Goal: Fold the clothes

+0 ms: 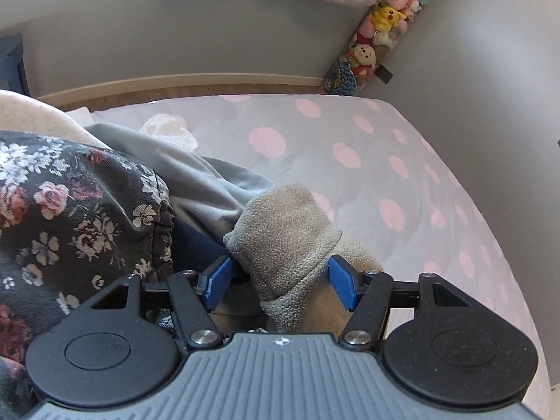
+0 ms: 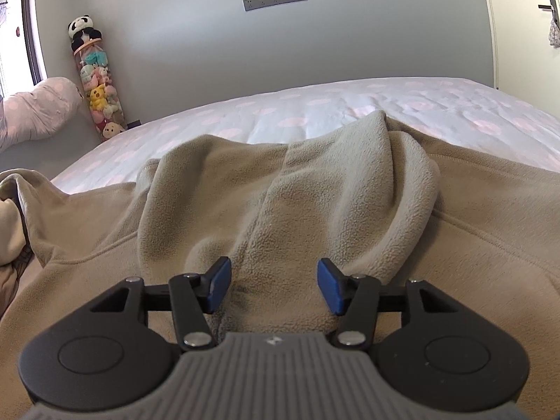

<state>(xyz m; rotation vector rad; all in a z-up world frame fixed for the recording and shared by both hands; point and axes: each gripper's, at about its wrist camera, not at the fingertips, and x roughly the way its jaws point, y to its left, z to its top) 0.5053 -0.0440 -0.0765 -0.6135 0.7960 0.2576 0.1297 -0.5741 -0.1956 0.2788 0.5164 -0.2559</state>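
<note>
- The beige fleece top [image 2: 315, 189] lay spread on the bed [image 2: 455, 101], over the edge nearest the person, its hood bunched into a ridge along the middle.
- The right gripper [image 2: 273, 285] hung low over that hood, jaws apart, with the fleece rising between the blue pads [image 2: 329, 287]. Nothing looked pinched; I judged it was placed there to take the hood or to steady the body while the other side was worked.
- The left gripper [image 1: 280, 287] stood with its jaws apart around a sleeve cuff [image 1: 283, 241] of the same fleece. The pads were just beside the cloth on each side, and whether they pressed on it I could not tell; it read more as a loose straddle than a firm hold.
- To the left of that cuff sat a heap of other clothes: a dark floral garment [image 1: 70, 217] nearest, and pale grey fabric [image 1: 196, 175] behind it, probably waiting their turn.
- The far part of the spotted sheet was bare, which left room to lay the sleeve across.
- In the room's corner stood a clear tube of soft toys [image 2: 98, 98], well apart from the work.
- By my judgement the fold was barely begun: sleeves and hood not yet brought in.
</note>
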